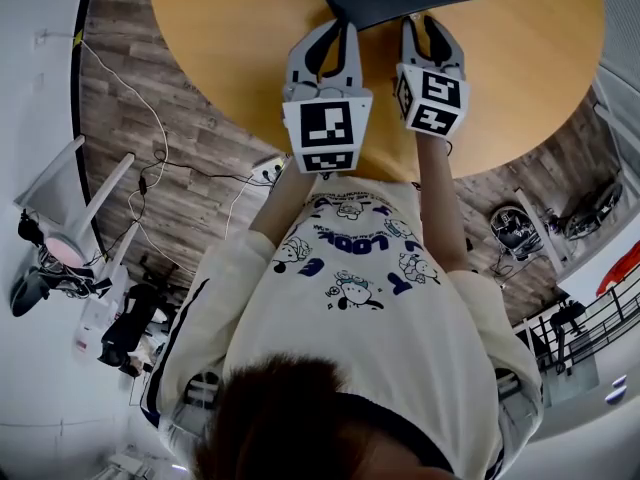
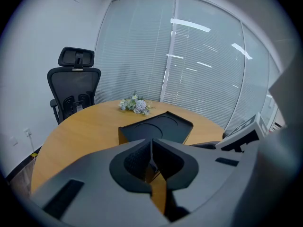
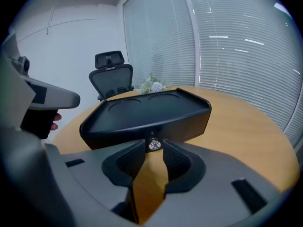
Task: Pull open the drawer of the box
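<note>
1. The black box (image 3: 147, 112) stands on the round wooden tabletop (image 3: 246, 126), at the far side from the person and directly ahead of both tools. Its top is a tray-like lid with two shallow round recesses.
2. The drawer front faces the person and carries a small silver knob (image 3: 154, 145) at its middle. The front appears flush with the box body, so the drawer is closed.
3. Right tongs (image 3: 154, 150): parted by a narrow gap, with the knob sitting between the two tips. Whether the pads actually press on the knob cannot be told.
4. Left tongs (image 2: 151, 145): pressed together, with nothing between them. They sit just short of the near left corner of the box, apart from it.
5. In the head view the two tools lie side by side, near each other, both pointing at the box.
6. A small bunch of flowers (image 2: 135, 104) lies on the tabletop beyond the box. A black office chair (image 2: 75, 86) stands behind the tabletop.
</note>
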Demonstrator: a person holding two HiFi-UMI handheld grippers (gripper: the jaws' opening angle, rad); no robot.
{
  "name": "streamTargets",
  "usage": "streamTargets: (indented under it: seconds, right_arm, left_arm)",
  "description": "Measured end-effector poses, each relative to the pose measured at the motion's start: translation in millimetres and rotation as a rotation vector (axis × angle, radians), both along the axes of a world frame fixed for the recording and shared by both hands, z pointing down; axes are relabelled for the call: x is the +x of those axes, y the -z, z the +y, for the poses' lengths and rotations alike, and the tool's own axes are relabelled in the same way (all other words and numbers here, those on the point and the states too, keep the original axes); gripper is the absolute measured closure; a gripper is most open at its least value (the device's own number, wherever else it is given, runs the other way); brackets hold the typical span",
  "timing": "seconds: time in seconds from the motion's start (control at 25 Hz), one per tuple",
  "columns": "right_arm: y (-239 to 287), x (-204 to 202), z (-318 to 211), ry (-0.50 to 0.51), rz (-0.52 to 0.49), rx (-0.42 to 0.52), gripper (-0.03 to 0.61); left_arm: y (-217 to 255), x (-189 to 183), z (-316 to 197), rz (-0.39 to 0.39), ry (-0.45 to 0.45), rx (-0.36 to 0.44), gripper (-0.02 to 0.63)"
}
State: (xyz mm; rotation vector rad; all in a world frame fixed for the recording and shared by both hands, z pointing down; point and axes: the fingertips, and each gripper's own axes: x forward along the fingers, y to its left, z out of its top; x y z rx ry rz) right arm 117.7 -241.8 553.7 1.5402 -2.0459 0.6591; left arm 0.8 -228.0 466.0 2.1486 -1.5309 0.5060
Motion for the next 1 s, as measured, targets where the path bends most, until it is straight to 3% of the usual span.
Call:
streamTargets:
  seconds: [1.0]
  right_arm:
    - [-11,4,-1,0.030,0.000,0.011,0.492]
  left_arm:
    - [-5,-5,12,-0.009,0.011,-0.022,0.589]
